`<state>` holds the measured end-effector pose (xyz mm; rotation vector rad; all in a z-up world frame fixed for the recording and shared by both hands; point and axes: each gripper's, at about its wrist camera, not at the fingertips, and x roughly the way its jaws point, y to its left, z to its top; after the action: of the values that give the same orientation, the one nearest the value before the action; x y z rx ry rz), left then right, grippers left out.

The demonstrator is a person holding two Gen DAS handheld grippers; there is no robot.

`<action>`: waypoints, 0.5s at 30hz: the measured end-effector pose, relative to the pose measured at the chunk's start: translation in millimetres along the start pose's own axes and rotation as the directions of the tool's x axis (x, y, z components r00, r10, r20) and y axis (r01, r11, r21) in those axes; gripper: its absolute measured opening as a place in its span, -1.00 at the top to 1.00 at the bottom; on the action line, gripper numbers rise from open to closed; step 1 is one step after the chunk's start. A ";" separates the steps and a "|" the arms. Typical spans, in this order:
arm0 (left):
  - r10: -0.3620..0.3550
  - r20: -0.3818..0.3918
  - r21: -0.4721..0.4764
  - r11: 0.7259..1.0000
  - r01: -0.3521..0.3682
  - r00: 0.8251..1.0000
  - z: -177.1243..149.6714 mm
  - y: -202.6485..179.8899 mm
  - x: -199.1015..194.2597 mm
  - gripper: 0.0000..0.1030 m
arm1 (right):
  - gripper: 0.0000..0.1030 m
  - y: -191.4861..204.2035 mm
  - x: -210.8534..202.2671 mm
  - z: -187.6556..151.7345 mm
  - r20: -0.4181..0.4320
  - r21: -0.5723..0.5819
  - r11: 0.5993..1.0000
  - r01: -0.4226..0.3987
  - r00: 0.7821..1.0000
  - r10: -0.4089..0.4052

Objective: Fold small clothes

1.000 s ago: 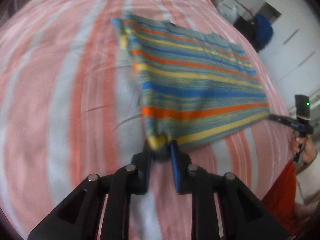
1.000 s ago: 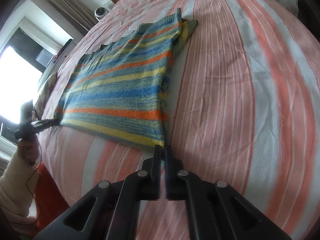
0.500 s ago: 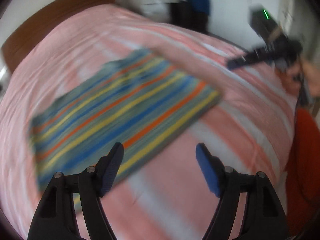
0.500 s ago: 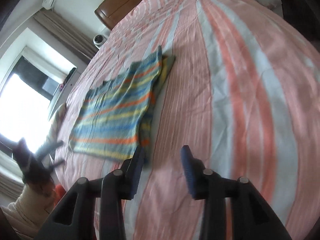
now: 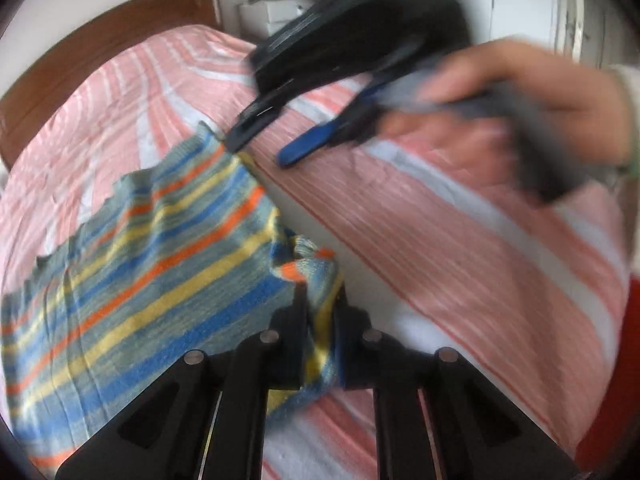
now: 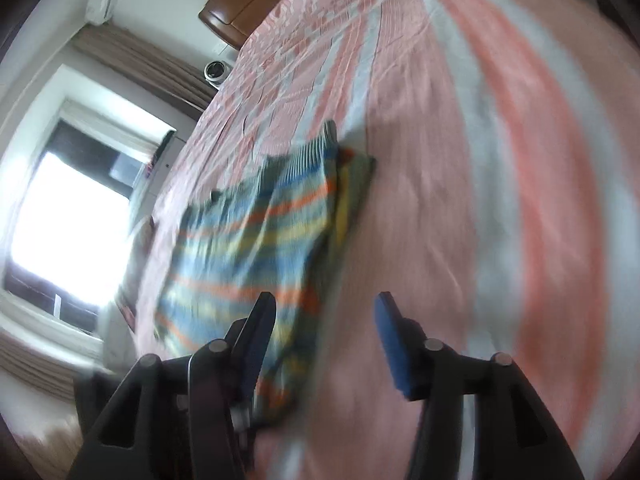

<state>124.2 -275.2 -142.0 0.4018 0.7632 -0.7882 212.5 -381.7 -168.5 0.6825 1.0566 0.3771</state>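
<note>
A knit garment with blue, yellow, orange and grey stripes lies folded on the pink-and-white striped bed sheet. My left gripper is closing on the garment's near right corner, and bunched fabric is pinched between its pads. My right gripper, held by a person's hand, hovers blurred over the garment's far right corner. In the right wrist view the right gripper is opening above the garment's right edge, with nothing held between its fingers.
A brown wooden headboard bounds the far end of the bed. White boxes stand behind it. A bright window with curtains and a small white round device flank the bed. Bare sheet stretches right of the garment.
My left gripper let go of one corner, opened wide, swung round and closed on another corner. My right gripper opened from shut and moved across toward the garment's far corner.
</note>
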 end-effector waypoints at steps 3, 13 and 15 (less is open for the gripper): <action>-0.005 0.040 -0.050 0.999 0.007 0.999 -2.5 9.0 -16.4 0.84 | 0.04 -7.4 35.1 30.7 0.011 0.090 0.995 -0.031 0.999 0.030; 0.081 0.132 -0.482 0.876 -0.008 0.988 -60.6 145.0 -115.6 0.85 | 0.83 138.5 64.9 56.7 0.036 -0.123 0.989 -0.081 0.996 0.086; 0.114 0.119 -0.540 0.841 -0.032 0.986 -77.8 169.0 -124.3 0.85 | 0.83 180.7 91.1 57.3 -0.002 -0.173 0.980 -0.100 0.995 0.101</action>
<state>158.8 -59.5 -93.6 -0.1351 0.7888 -0.4932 311.1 -213.7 -89.1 0.5828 0.9724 0.5469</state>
